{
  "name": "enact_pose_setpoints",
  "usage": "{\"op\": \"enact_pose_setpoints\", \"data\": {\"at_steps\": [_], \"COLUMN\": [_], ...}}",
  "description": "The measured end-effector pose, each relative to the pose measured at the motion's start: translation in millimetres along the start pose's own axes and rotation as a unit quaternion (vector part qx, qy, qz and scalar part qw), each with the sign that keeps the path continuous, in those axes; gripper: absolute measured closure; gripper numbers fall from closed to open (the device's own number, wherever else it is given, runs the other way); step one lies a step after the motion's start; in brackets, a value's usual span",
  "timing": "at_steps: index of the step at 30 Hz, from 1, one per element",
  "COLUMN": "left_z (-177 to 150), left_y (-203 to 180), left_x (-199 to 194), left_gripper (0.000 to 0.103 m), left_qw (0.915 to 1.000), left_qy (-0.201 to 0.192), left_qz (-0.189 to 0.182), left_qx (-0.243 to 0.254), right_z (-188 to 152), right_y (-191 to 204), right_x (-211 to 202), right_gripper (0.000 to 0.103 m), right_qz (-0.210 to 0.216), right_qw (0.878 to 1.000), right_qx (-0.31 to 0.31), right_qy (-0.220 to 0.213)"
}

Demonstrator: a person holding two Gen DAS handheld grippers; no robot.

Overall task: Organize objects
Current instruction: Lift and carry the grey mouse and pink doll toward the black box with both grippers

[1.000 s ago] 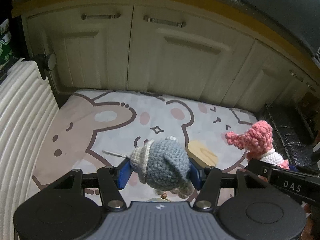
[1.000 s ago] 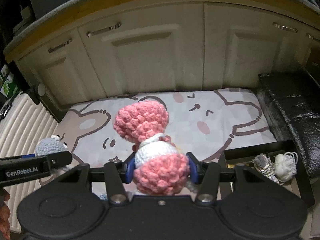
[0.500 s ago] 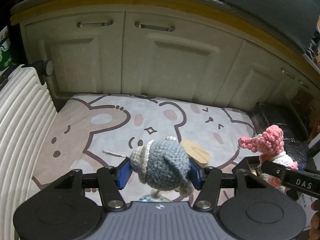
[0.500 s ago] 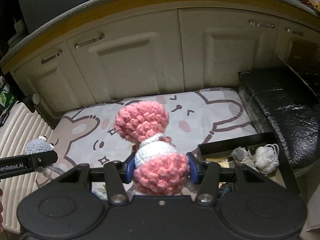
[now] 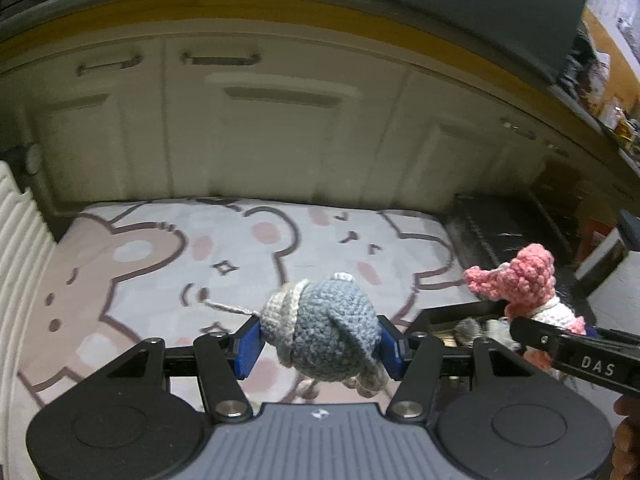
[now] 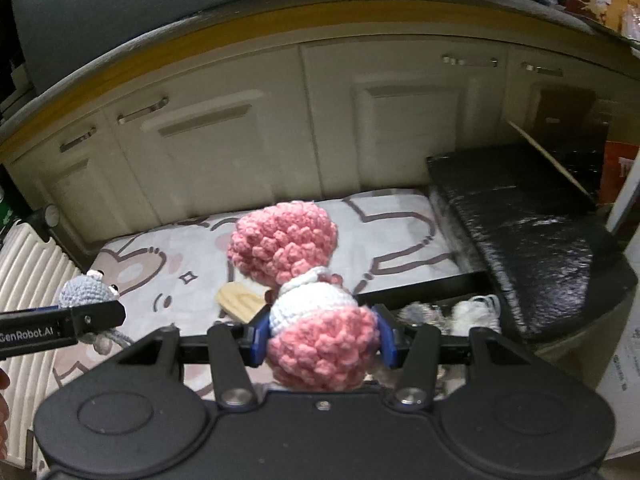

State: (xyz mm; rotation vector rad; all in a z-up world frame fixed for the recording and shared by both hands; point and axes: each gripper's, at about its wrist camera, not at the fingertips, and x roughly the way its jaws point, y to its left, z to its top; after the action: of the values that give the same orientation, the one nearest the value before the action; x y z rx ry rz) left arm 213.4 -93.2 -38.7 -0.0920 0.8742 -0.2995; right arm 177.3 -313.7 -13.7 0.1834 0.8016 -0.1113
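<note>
Two crochet toys above cartoon-print mat (image 5: 168, 256): left gripper (image 5: 320, 346) clamped grey crochet mouse (image 5: 324, 334), right gripper (image 6: 322, 338) clamped pink-and-white crochet doll (image 6: 316, 320).

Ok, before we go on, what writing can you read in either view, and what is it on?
"DAS": white letters on the right gripper's black finger, seen from the left wrist view.
"GenRobot.AI": white letters on the left gripper's black finger, seen from the right wrist view.
Red box at the far right: large pale letters, cut off and blurred, unreadable.
White carton at the lower right: small print, too blurred to read.
</note>
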Motion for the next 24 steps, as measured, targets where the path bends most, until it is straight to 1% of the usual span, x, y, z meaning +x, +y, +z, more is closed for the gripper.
{"op": "enact_pose_setpoints", "data": {"at_steps": [4, 11, 16, 19, 24], "left_z": [-1, -4, -6, -9, -13], "left_y": [-19, -52, -74, -86, -107], "left_x": [6, 16, 17, 19, 22], "left_gripper": [0.044, 0.044, 0.044, 0.044, 0.044], "left_qw": [0.9995, 0.9980, 0.9966, 0.9948, 0.9926], "left_qy": [0.006, 0.011, 0.008, 0.013, 0.017], "left_qz": [-0.030, -0.060, -0.079, -0.100, -0.115], "left_qx": [0.002, 0.016, 0.020, 0.017, 0.034], "right_z": [-2, -7, -8, -8, -8], "right_y": [-20, -50, -67, -74, -90], "right_x": [-4, -9, -10, -11, -9], "right_gripper": [0.050, 0.050, 0.050, 0.050, 0.050], "right_qz": [-0.011, -0.027, -0.031, -0.032, -0.031], "right_qw": [1.000, 0.999, 0.999, 0.999, 0.999], "right_qx": [0.007, 0.023, 0.031, 0.016, -0.011], "right_qy": [0.000, 0.000, -0.001, -0.003, 0.008]}}
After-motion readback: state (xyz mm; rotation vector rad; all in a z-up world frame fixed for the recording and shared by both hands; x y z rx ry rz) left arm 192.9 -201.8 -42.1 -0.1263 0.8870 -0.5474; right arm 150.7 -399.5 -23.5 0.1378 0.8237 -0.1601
